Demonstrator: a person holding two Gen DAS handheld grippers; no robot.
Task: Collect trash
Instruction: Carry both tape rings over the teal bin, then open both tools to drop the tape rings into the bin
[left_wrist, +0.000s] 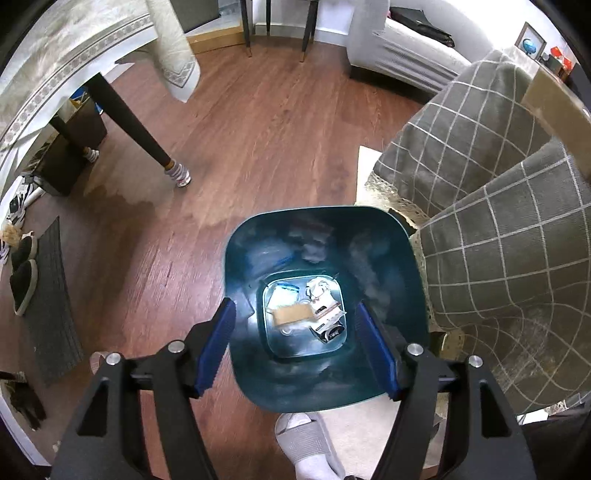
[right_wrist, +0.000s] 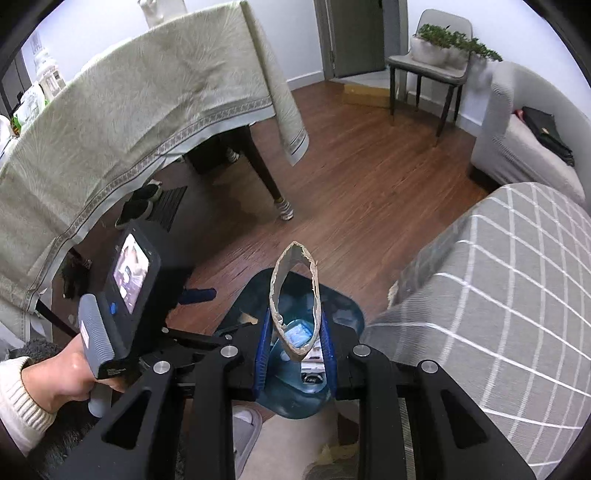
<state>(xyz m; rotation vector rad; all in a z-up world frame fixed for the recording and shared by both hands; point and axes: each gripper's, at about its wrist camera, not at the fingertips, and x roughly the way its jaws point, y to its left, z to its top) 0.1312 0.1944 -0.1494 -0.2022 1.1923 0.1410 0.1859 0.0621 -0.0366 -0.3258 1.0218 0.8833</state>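
1. Cardboard, torn and pale grey-brown, is what the right hand-held gripper (right_wrist: 295, 343) pinches: a squashed cardboard tube (right_wrist: 294, 295), flattened to an eye shape between the two blue pads (right_wrist: 264, 350), its ragged open end pointing away from the camera
2. Directly beneath that tube stands the teal bin (left_wrist: 369, 236), on the wood floor (left_wrist: 258, 129) just beside the grey checked blanket (left_wrist: 498, 221)
3. Above the bin's mouth the left hand-held gripper (left_wrist: 295, 345) hangs spread wide and holding nothing, one blue pad toward each side of the rim
4. At the bottom of the bin lie earlier pieces of trash: a brown card strip (left_wrist: 291, 314), some crumpled white paper (left_wrist: 318, 287) and a small printed packet (left_wrist: 328, 325)
5. Judging by how easily it has buckled, the tube is very light and soft-walled; it will crush further under a hard squeeze, and its torn edges may shed flakes, though nothing about it looks fragile in a way that matters for trash
6. Its dry matt surface should not slip, and the present hold across the flattened middle, near the lower end, seems the sensible place, since the broad flat sides sit square against the pads
7. With the tube already over the bin, the drop looks close; the long tube may catch on the rim if it falls tilted
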